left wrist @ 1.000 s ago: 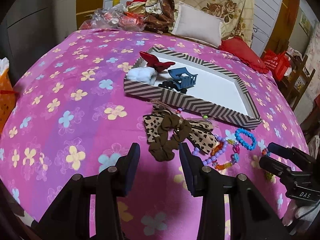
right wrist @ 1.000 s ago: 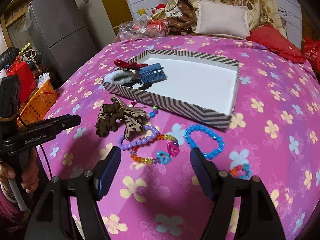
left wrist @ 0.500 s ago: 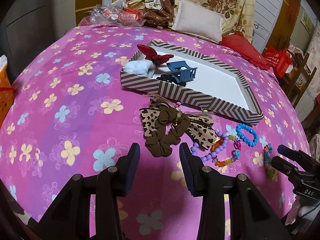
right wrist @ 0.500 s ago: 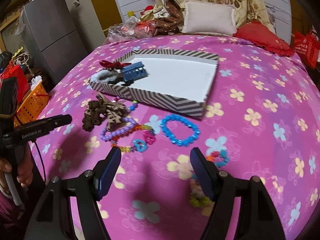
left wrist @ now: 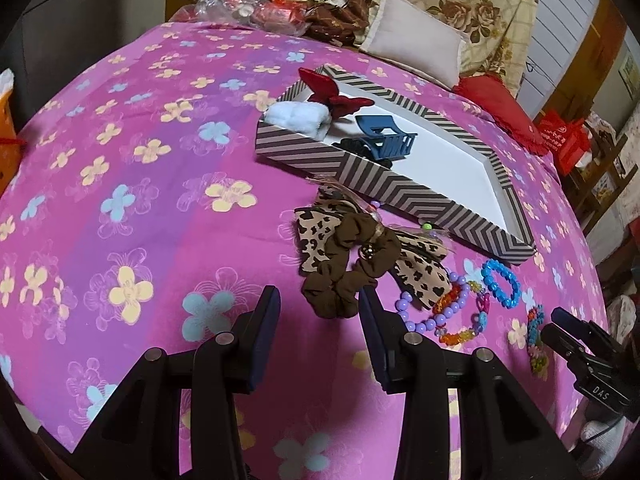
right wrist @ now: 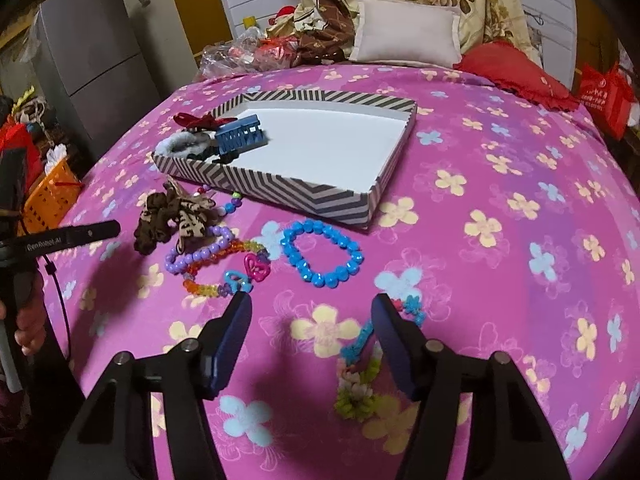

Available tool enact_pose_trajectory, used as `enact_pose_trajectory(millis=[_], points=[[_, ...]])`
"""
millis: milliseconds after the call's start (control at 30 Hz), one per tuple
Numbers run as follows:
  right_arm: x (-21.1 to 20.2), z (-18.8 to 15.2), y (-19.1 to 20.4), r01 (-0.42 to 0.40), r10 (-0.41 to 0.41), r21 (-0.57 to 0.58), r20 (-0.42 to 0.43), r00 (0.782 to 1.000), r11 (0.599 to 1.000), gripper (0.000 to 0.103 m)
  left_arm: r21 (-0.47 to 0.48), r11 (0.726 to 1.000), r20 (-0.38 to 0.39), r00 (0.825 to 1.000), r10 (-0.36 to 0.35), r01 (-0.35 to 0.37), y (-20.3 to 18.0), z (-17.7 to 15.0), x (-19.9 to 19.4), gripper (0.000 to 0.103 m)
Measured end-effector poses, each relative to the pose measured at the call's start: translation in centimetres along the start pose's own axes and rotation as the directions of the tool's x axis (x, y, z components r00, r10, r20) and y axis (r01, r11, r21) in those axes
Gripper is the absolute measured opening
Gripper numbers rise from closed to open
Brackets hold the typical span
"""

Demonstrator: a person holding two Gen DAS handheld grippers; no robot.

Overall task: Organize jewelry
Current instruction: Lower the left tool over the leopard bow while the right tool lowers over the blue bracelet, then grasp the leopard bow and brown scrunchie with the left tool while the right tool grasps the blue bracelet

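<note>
Hovering over bed (left wrist: pixel 120 168): left tongs (left wrist: pixel 316 312) and right tongs (right wrist: pixel 312 324), both released, grasping nothing.
Lying just ahead of left tongs: brown scrunchie (left wrist: pixel 344 268) on leopard bow (left wrist: pixel 316 232). Lying ahead of right tongs: blue bead bracelet (right wrist: pixel 324 252); purple bead bracelet (right wrist: pixel 196 252) ahead-left; flower bracelet (right wrist: pixel 360 376) beside right fingertip. Sitting beyond: striped tray (right wrist: pixel 280 188), holding blue claw clip (right wrist: pixel 240 136), red bow (right wrist: pixel 196 120).

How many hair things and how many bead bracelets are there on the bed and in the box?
Hair things in the striped box: 4 (red bow, white scrunchie, blue claw clip, a dark clip).
Hair things on the bedspread: 2 (brown scrunchie, leopard bow).
Bead bracelets on the bedspread: 4 (blue bracelet, purple bracelet, rainbow bracelet, flower bracelet).
Total: 10.
</note>
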State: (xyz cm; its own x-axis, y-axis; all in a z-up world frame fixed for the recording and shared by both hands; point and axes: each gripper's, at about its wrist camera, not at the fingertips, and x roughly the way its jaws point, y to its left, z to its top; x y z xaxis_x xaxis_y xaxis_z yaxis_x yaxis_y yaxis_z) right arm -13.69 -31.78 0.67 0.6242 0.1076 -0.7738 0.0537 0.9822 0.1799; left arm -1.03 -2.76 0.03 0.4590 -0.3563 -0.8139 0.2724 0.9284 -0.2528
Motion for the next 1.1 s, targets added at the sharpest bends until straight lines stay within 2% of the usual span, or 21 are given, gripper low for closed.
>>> enact_pose_trajectory(millis=[367, 533, 633, 733, 867, 967, 1033, 1100], points=[[1.4, 0.3, 1.6, -0.019, 0.019, -0.04, -0.012, 1.0, 0.999, 0.066, -0.094, 0.993, -0.009, 0.997, -0.071, 0.07, 0.9, 1.4, 1.3, 0.037], [2.1, 1.2, 0.7, 0.02, -0.02, -0.017, -0.003, 1.0, 1.0, 0.066, -0.148, 0.984, -0.029, 0.994, -0.108, 0.103, 1.1, 2.2, 2.8, 0.037], [3.1, 2.1, 0.1, 0.073, -0.073, -0.014, -0.011, 0.997, 0.997, 0.066, -0.173, 0.98, -0.032, 0.994, -0.102, 0.095, 1.3, 2.5, 3.7, 0.037], [4.1, 2.6, -0.6, 0.09, -0.09, -0.007, -0.018, 0.996, 0.996, 0.065, -0.184, 0.979, -0.039, 0.994, -0.102, 0.093, 1.4, 2.6, 4.4, 0.037], [5.7, 3.0, -1.2, 0.086, -0.086, -0.005, -0.053, 0.995, 0.996, 0.044, -0.182, 0.979, -0.042, 0.994, -0.101, 0.092, 1.3, 2.7, 5.3, 0.037], [6.4, 3.0, -1.0, 0.106, -0.109, -0.045, -0.052, 0.993, 0.993, 0.037, -0.159, 0.984, -0.041, 0.995, -0.086, 0.079, 0.9, 2.8, 5.6, 0.037], [6.7, 3.1, -0.8, 0.127, -0.13, -0.072, -0.05, 0.99, 0.989, 0.032, -0.138, 0.988, -0.039, 0.996, -0.075, 0.069, 0.5, 2.8, 5.7, 0.042], [6.8, 3.0, -0.5, 0.155, -0.16, -0.108, -0.038, 0.986, 0.982, 0.021, -0.111, 0.992, -0.042, 0.997, -0.061, 0.056, 0.0, 2.8, 5.7, 0.043]])
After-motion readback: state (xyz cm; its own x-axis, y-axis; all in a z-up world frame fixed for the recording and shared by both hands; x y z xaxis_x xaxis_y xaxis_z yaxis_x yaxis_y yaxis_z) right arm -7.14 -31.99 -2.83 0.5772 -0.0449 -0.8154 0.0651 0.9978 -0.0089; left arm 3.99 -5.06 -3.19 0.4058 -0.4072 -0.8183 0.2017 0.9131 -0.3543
